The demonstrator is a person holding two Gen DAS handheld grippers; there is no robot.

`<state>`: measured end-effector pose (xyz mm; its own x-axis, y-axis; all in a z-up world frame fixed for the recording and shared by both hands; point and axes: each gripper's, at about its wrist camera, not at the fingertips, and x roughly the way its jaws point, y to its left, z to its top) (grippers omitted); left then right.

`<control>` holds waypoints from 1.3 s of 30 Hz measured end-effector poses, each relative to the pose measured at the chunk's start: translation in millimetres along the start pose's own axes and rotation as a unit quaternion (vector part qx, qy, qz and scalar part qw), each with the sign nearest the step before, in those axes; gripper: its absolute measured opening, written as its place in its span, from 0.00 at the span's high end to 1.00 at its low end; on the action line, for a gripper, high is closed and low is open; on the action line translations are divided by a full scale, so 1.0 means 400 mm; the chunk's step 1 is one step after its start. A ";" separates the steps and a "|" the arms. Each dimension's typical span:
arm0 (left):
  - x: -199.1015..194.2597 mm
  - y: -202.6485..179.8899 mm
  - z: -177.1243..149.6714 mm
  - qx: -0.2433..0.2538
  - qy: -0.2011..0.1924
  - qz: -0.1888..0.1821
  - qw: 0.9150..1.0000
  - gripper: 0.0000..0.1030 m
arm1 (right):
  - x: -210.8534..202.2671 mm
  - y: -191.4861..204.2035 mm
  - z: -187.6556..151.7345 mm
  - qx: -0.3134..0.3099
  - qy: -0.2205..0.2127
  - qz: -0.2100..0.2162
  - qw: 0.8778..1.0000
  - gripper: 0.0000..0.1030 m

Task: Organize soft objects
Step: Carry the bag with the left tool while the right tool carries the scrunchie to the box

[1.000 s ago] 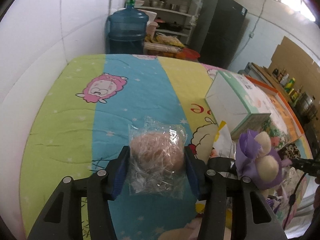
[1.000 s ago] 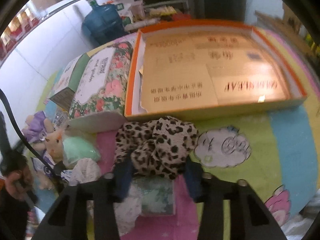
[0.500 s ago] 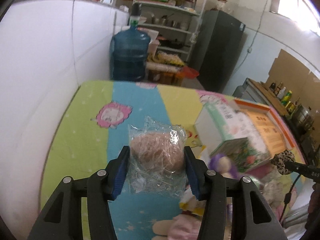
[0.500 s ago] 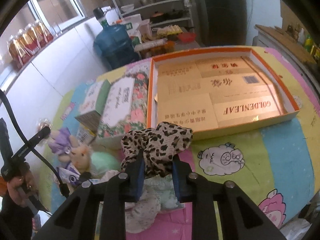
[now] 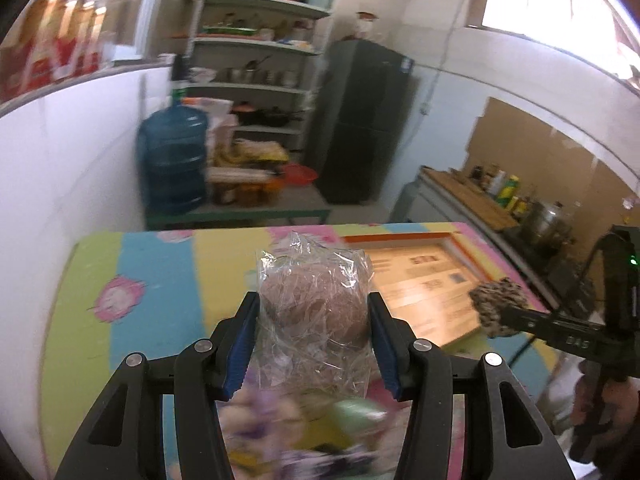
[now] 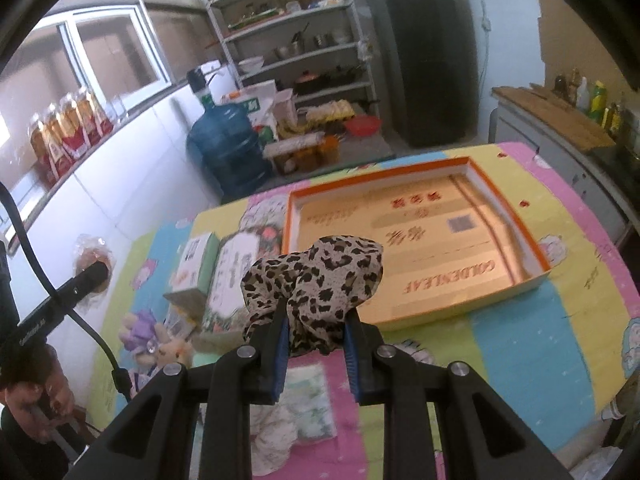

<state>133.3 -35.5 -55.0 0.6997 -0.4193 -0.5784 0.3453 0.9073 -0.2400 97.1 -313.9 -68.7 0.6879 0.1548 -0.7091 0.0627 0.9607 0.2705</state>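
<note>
My left gripper point(image 5: 312, 320) is shut on a clear plastic bag with a brownish soft ball inside point(image 5: 316, 304), held in the air over the colourful striped table point(image 5: 160, 280). My right gripper point(image 6: 314, 320) is shut on a bunched leopard-print cloth point(image 6: 320, 276), also lifted above the table. The orange-rimmed cardboard tray point(image 6: 528, 240) lies flat beyond the cloth. In the left wrist view the right gripper with the leopard cloth point(image 5: 498, 304) shows at the right edge. In the right wrist view the left gripper's bag point(image 6: 90, 256) shows at the far left.
A green and a floral box point(image 6: 224, 276) stand left of the tray. Plush toys point(image 6: 148, 332) and folded cloths point(image 6: 304, 396) lie near the table's front. Beyond the table stand a blue water jug point(image 6: 228, 148), metal shelves point(image 6: 296, 40) and a dark fridge point(image 6: 420, 56).
Both grippers have risen off the table with their loads. The right jaws closed tighter on the leopard cloth. The left view swung right, from the boxes toward the tray.
</note>
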 end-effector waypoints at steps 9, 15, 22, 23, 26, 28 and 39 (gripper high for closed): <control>0.100 -0.182 0.042 0.030 0.021 -0.044 0.998 0.47 | -0.032 -0.122 0.049 0.026 -0.030 -0.011 0.999 0.76; 0.194 -0.282 0.055 0.045 0.033 -0.044 0.997 0.47 | -0.021 -0.205 0.088 0.038 -0.036 -0.014 0.999 0.76; 0.331 -0.339 0.067 0.041 0.065 -0.022 0.997 0.47 | 0.036 -0.284 0.131 0.039 -0.024 -0.011 0.999 0.76; 0.345 -0.342 0.067 0.041 0.067 -0.019 0.997 0.47 | 0.049 -0.295 0.138 0.039 -0.020 -0.009 0.999 0.76; 0.399 -0.357 0.066 0.039 0.077 -0.009 0.996 0.47 | 0.086 -0.320 0.157 0.034 -0.012 -0.006 0.999 0.76; 0.436 -0.364 0.064 0.037 0.087 -0.002 0.996 0.47 | 0.113 -0.337 0.170 0.031 -0.006 -0.004 0.999 0.76; 0.571 -0.361 0.054 0.020 0.114 0.016 0.993 0.47 | 0.270 -0.394 0.207 0.029 0.036 0.021 0.999 0.75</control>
<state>256.9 -263.0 -135.5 0.5524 -0.3689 -0.7476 0.3527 0.9160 -0.1913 221.4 -467.7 -133.8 0.6367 0.2129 -0.7412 0.0782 0.9384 0.3367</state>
